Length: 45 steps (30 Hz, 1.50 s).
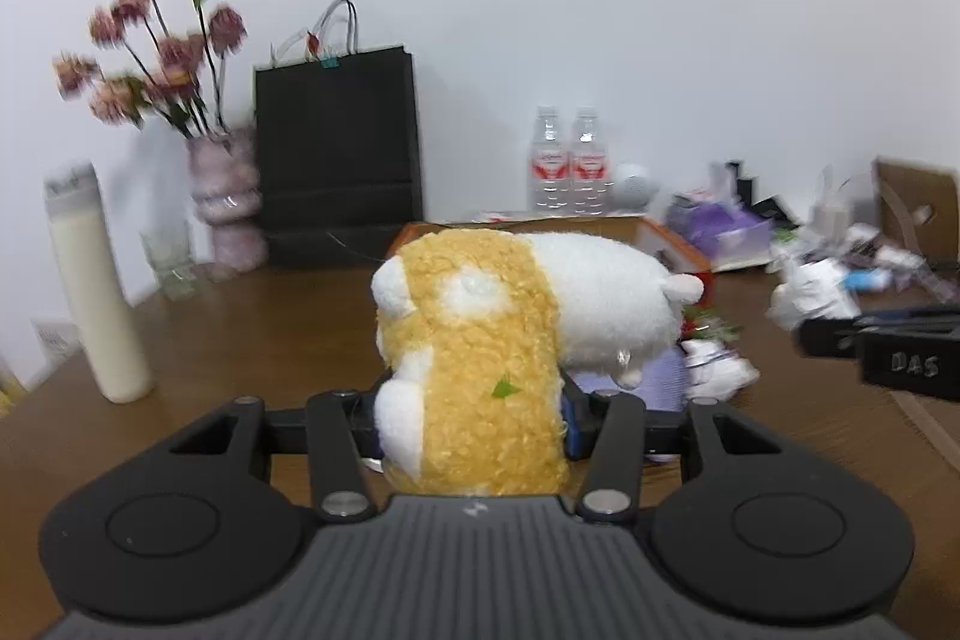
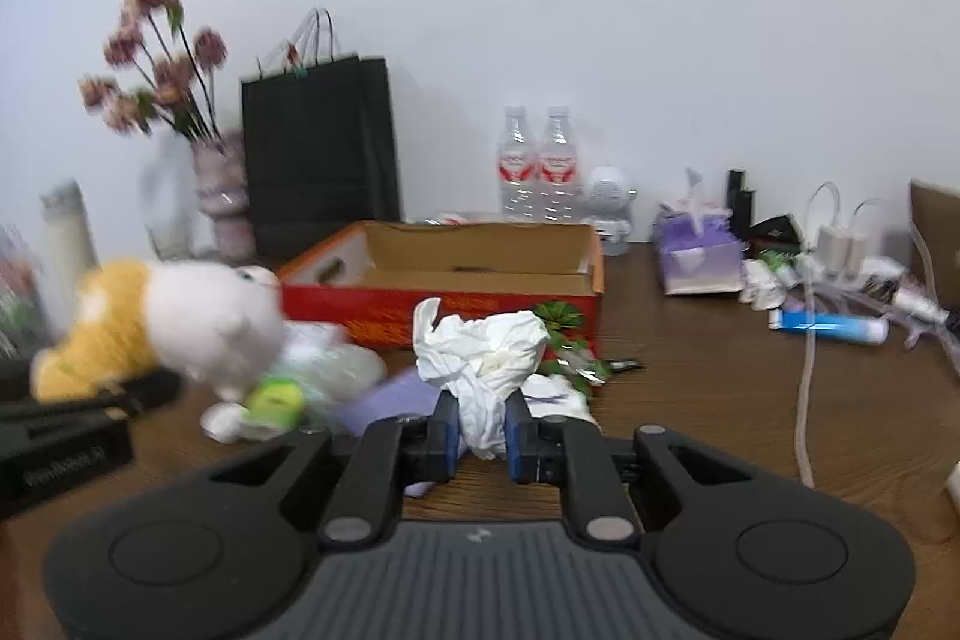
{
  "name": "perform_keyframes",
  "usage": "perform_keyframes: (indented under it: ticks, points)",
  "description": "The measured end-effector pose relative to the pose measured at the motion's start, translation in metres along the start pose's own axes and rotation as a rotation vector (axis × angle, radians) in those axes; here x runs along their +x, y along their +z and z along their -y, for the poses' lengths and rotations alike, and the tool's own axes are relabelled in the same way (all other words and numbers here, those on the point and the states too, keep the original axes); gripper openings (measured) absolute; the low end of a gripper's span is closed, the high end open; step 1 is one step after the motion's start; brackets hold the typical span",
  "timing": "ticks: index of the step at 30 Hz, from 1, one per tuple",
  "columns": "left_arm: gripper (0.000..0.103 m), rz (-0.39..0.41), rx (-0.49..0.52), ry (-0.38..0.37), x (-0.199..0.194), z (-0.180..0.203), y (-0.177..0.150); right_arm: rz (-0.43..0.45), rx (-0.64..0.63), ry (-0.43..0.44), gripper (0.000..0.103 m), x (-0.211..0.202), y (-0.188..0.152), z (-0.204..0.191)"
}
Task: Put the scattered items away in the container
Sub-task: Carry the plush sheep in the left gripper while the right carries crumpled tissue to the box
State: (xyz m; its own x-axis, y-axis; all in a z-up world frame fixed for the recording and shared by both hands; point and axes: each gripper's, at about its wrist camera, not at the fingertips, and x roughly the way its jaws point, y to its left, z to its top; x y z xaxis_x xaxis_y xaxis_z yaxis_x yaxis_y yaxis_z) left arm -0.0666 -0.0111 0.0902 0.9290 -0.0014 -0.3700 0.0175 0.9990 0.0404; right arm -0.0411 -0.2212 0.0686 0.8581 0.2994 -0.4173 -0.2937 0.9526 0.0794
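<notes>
Both hands are mid-carry. The left tongs (image 1: 474, 424) are clamped on the plush toy (image 1: 492, 334), its yellow end squeezed between the pads and its white end pointing toward the cardboard box (image 1: 672, 244) at twelve o'clock. The right tongs (image 2: 483, 439) are closed tight on a crumpled white tissue (image 2: 486, 358), lifted above the desk (image 2: 690, 400), with the box (image 2: 480, 274) straight ahead at twelve o'clock, open and apparently empty.

The step in hand looks like transport to the container. Next, each load needs to travel forward over the near wall of the box and be released inside. The toy is bulky, so it wants clear height over the rim.

The right view shows what the left cannot: the box interior, and the litter left on the desk, namely a green ball (image 2: 276, 400) at ten o'clock, purple paper (image 2: 390, 397), and a blue tube (image 2: 828, 325) at two o'clock. In the left view the toy hides most of the box, but a white bottle (image 1: 96, 286) stands at nine o'clock.
</notes>
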Motion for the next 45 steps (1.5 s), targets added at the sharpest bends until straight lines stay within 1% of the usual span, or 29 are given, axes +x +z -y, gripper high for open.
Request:
perform_keyframes:
  ticks: [1,2,3,5,7,8,9,11,13,14,16,17,18,20,22,23,24,26,27,29,31,33,35,36,38,40,42,44,45]
  points:
    - [0.049,0.017,0.018,0.021,-0.003,0.002,0.001,0.01,-0.02,-0.022,0.014,-0.002,0.001,-0.002]
    - [0.049,0.032,0.027,0.025,-0.006,0.003,0.002,0.015,-0.024,-0.012,0.014,-0.005,0.003,-0.003]
    - [0.049,0.031,0.018,0.016,-0.008,0.002,0.004,0.015,0.0,0.016,0.014,-0.005,0.005,-0.001]
    - [0.049,0.048,0.032,0.026,-0.012,0.004,0.009,0.023,-0.023,-0.012,0.014,-0.008,0.008,-0.004]
    - [0.049,0.051,0.015,0.008,-0.013,0.002,0.016,0.029,-0.001,0.027,0.014,-0.01,0.014,-0.004]
    - [0.049,0.06,0.021,0.018,-0.014,0.002,0.019,0.035,-0.015,0.005,0.014,-0.011,0.016,-0.006]
    - [0.049,0.062,0.017,0.01,-0.014,0.001,0.023,0.046,-0.041,-0.007,0.014,-0.013,0.02,-0.009]
    - [0.049,0.029,-0.017,-0.037,-0.009,-0.005,0.032,0.049,-0.011,0.035,0.014,-0.014,0.028,-0.006]
    - [0.049,0.057,0.031,0.013,-0.005,-0.001,0.04,0.064,-0.046,0.002,0.015,-0.011,0.037,-0.01]
    - [0.049,0.055,0.026,0.01,-0.002,-0.002,0.046,0.066,-0.034,0.016,0.015,-0.009,0.043,-0.008]
    - [0.049,0.066,0.02,0.005,0.003,-0.003,0.057,0.073,-0.051,-0.01,0.015,-0.004,0.054,-0.01]
    - [0.049,0.07,0.019,-0.002,0.006,-0.003,0.063,0.068,-0.041,0.017,0.015,0.0,0.06,-0.009]
    - [0.049,0.061,0.002,-0.023,0.012,-0.006,0.07,0.059,-0.007,0.05,0.015,0.005,0.068,-0.005]
    - [0.049,0.032,-0.028,-0.062,0.026,-0.012,0.083,0.062,-0.043,0.007,0.017,0.017,0.078,-0.009]
    - [0.049,0.035,-0.005,-0.045,0.04,-0.011,0.095,0.047,-0.008,0.045,0.016,0.032,0.091,-0.003]
    - [0.049,0.036,0.003,-0.039,0.046,-0.01,0.101,0.049,-0.036,0.0,0.017,0.04,0.096,-0.005]
    - [0.049,0.035,0.005,-0.039,0.053,-0.011,0.107,0.051,-0.056,-0.011,0.017,0.046,0.1,-0.005]
    - [0.049,0.021,-0.001,-0.047,0.067,-0.011,0.117,0.035,-0.026,0.017,0.017,0.06,0.111,0.001]
    - [0.049,0.008,-0.009,-0.05,0.076,-0.012,0.122,0.031,-0.049,-0.005,0.017,0.07,0.116,0.001]
    - [0.049,-0.02,-0.013,-0.05,0.091,-0.01,0.128,-0.006,-0.009,0.045,0.017,0.087,0.125,0.009]
    - [0.049,-0.043,-0.008,-0.047,0.11,-0.011,0.139,-0.013,-0.039,-0.001,0.017,0.102,0.134,0.007]
    - [0.049,-0.07,-0.019,-0.056,0.128,-0.013,0.148,-0.037,-0.012,0.028,0.017,0.116,0.143,0.012]
    - [0.049,-0.097,-0.025,-0.059,0.146,-0.014,0.156,-0.045,-0.019,0.003,0.017,0.13,0.153,0.013]
    - [0.049,-0.11,-0.025,-0.057,0.156,-0.014,0.159,-0.06,0.002,0.03,0.017,0.138,0.157,0.015]
    - [0.049,-0.137,-0.029,-0.063,0.174,-0.014,0.166,-0.078,-0.01,-0.005,0.017,0.154,0.165,0.016]
    - [0.049,-0.16,-0.031,-0.06,0.194,-0.014,0.174,-0.105,0.005,0.01,0.017,0.172,0.171,0.021]
    - [0.049,-0.19,-0.042,-0.069,0.214,-0.016,0.183,-0.121,-0.008,-0.021,0.017,0.188,0.176,0.024]
    - [0.049,-0.228,-0.055,-0.076,0.234,-0.018,0.19,-0.154,0.027,0.008,0.017,0.207,0.181,0.03]
    - [0.049,-0.24,-0.051,-0.07,0.243,-0.017,0.192,-0.163,0.015,-0.015,0.017,0.216,0.182,0.03]
